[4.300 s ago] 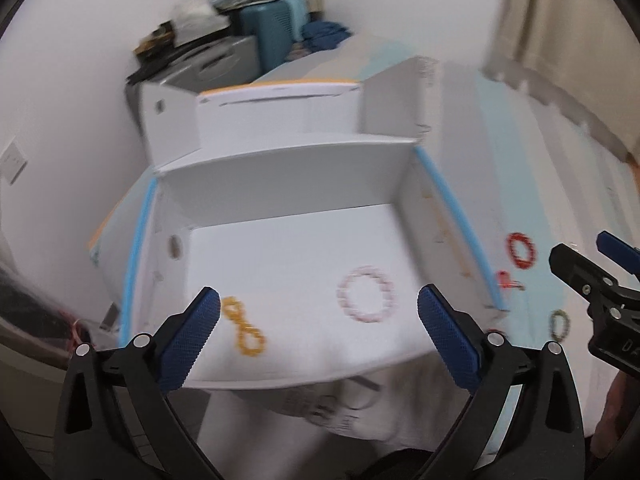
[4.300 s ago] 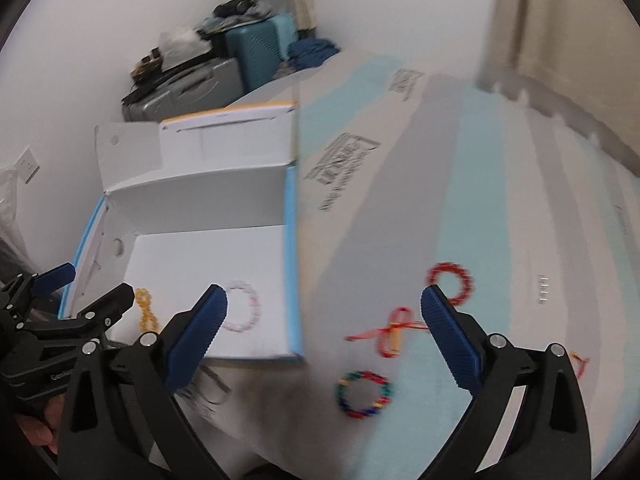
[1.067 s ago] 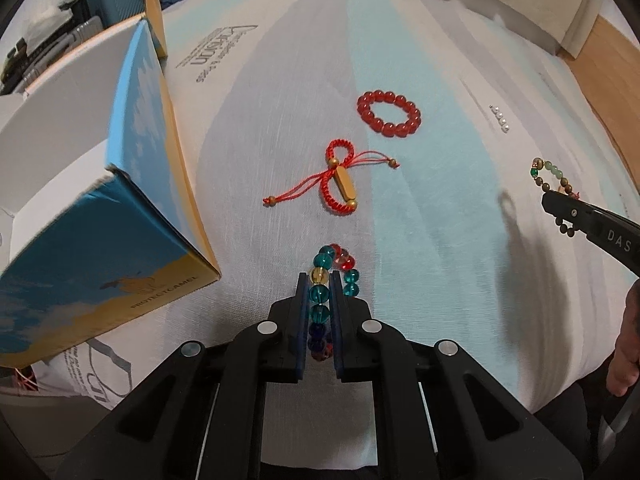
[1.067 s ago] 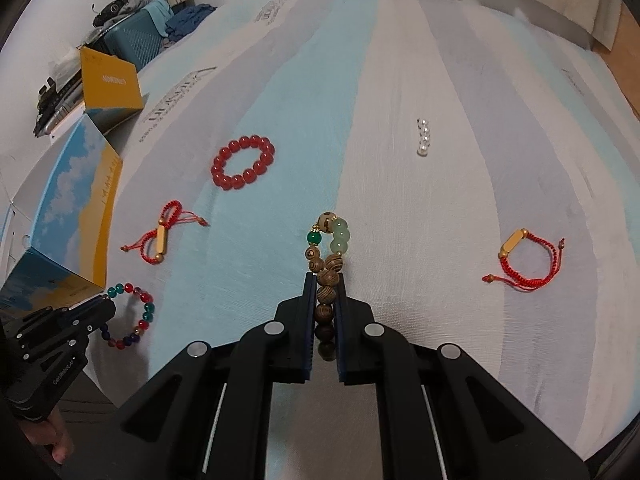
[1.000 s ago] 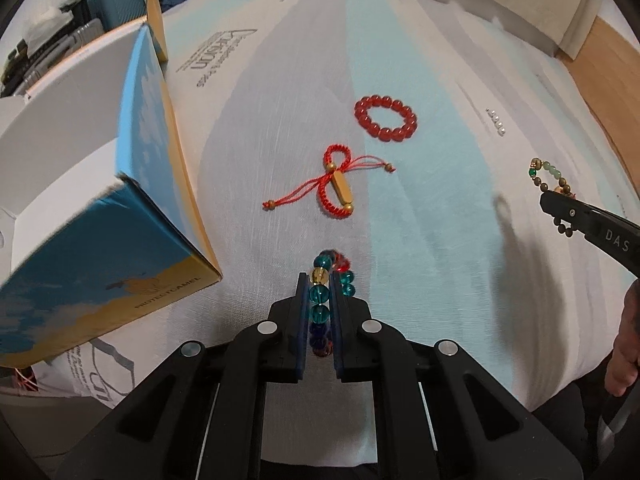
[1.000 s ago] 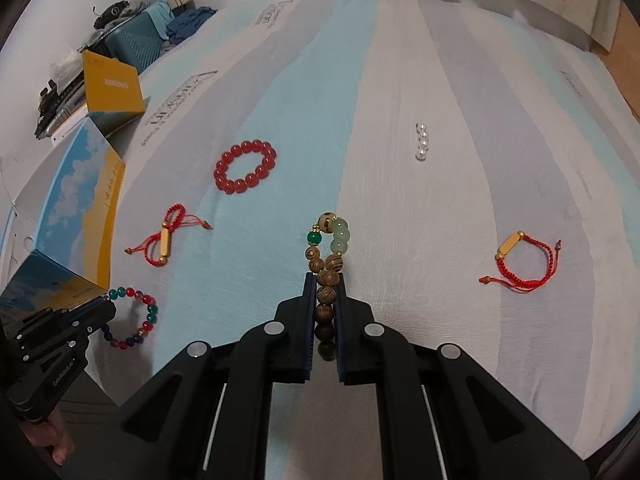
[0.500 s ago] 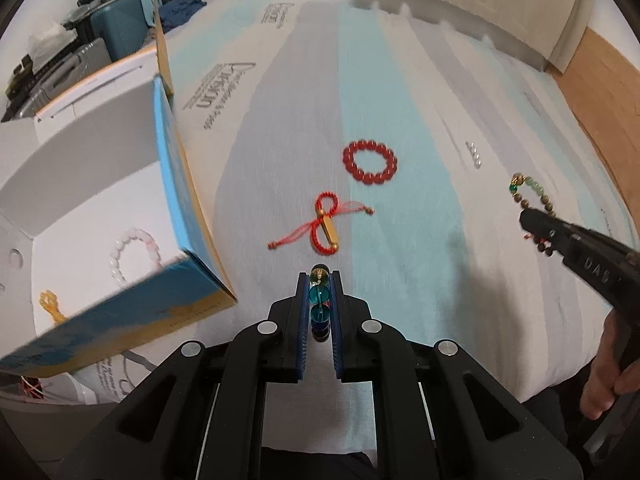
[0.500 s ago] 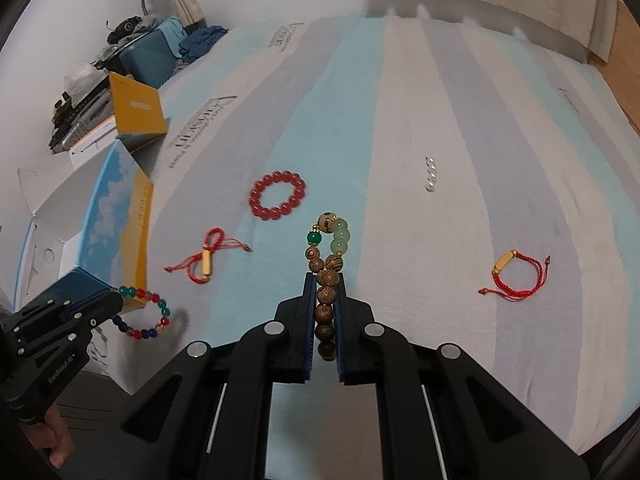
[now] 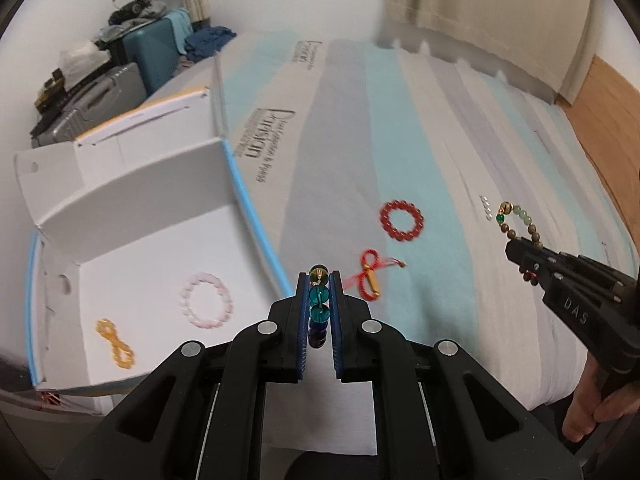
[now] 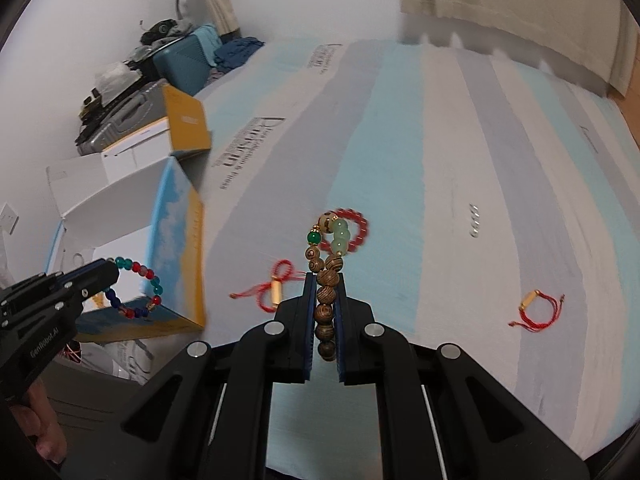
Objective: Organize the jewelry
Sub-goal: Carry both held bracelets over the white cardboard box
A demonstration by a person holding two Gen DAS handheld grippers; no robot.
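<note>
The left hand-held gripper (image 9: 319, 312) pinches a multicoloured bead bracelet (image 9: 319, 307) edge-on, its line of beads running straight out along the fingers, above the open box's (image 9: 256, 220) near right corner. The right hand-held gripper (image 10: 325, 312) is clamped on a wooden bead bracelet (image 10: 326, 276), its green-beaded end pointing forward over the striped bed (image 10: 460, 160). A red bead bracelet (image 9: 401, 219) and red cord bracelet (image 9: 370, 280) lie on the sheet.

The striped bed (image 10: 460, 128) carries an open box (image 9: 132, 184), a red bead bracelet (image 9: 401, 219), two red cord bracelets (image 10: 538, 310) and small pearls (image 10: 475, 221).
</note>
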